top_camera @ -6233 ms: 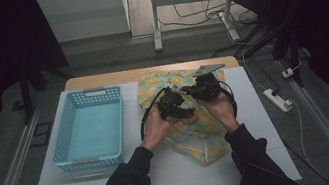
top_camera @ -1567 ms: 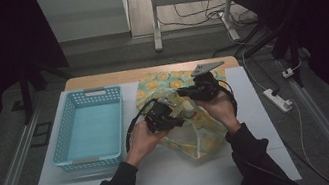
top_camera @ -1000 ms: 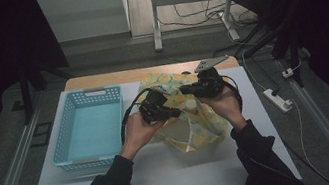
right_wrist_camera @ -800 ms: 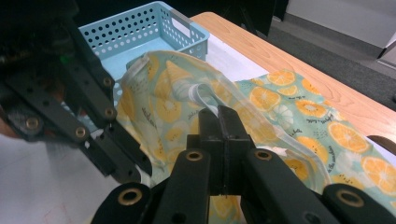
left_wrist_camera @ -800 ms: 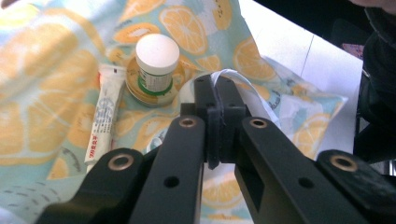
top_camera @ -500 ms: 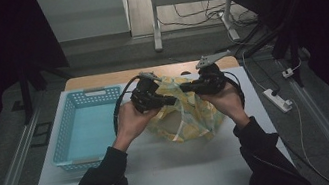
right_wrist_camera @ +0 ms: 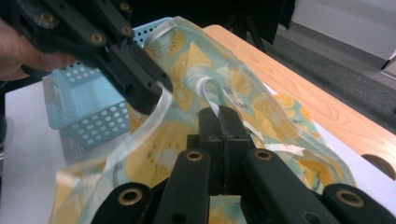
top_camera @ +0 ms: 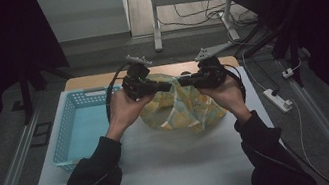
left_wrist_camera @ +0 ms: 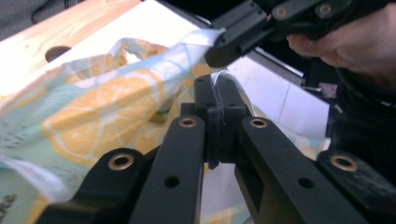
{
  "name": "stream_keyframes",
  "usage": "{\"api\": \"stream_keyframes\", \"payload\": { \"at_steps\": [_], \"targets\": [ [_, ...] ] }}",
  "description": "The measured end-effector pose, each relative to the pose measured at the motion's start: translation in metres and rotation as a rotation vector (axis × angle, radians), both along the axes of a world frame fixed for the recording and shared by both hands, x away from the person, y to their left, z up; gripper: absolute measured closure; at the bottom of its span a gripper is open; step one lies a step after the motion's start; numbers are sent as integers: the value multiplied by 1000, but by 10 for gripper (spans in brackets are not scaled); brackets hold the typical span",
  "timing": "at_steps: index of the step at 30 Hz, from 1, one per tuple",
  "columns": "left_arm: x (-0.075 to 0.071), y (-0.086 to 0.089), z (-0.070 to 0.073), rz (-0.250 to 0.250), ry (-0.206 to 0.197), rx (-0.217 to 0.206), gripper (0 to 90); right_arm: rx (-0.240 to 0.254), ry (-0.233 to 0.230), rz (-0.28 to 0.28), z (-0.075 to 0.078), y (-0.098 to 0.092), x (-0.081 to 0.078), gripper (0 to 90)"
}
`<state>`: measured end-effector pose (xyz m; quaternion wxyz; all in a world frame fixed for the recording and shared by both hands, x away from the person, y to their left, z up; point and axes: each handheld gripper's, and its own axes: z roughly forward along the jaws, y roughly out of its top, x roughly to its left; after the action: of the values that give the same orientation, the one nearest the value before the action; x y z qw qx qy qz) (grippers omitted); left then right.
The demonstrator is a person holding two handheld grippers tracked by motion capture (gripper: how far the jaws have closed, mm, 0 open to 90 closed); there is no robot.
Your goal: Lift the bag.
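Observation:
A translucent bag (top_camera: 181,112) printed with yellow lemon slices hangs between my two grippers above the white table (top_camera: 165,168), its bottom still on the surface. My left gripper (top_camera: 167,86) is shut on the bag's upper rim from the left. My right gripper (top_camera: 182,82) is shut on the rim from the right, tip to tip with the left. In the left gripper view the shut jaws (left_wrist_camera: 215,88) pinch the bag (left_wrist_camera: 102,102), with the right gripper (left_wrist_camera: 224,46) beyond. In the right gripper view the jaws (right_wrist_camera: 219,116) clamp a white handle strap (right_wrist_camera: 208,88).
A light blue perforated basket (top_camera: 78,132) sits on the table's left side, close to the bag. A wooden strip (top_camera: 94,80) runs along the far edge. A power strip (top_camera: 278,100) lies on the floor to the right.
Both hands have risen and lifted the bag's top off the table. The left hand has moved up and away to the left, stretching the rim between the grippers.

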<state>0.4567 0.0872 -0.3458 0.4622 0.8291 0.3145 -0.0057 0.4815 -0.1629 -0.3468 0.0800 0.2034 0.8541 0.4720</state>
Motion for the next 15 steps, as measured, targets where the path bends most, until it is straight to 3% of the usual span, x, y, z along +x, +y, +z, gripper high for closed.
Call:
{"api": "stream_keyframes", "payload": {
  "at_steps": [2, 6, 15],
  "targets": [
    [2, 5, 5, -3, 4, -28, 896, 4, -4, 6, 4, 1, -1, 900],
    [5, 11, 16, 7, -4, -46, 896, 8, -22, 11, 15, 4, -2, 900],
    [9, 13, 44, 26, -62, -14, 896, -1, -56, 10, 41, 9, -2, 900]
  ]
}}
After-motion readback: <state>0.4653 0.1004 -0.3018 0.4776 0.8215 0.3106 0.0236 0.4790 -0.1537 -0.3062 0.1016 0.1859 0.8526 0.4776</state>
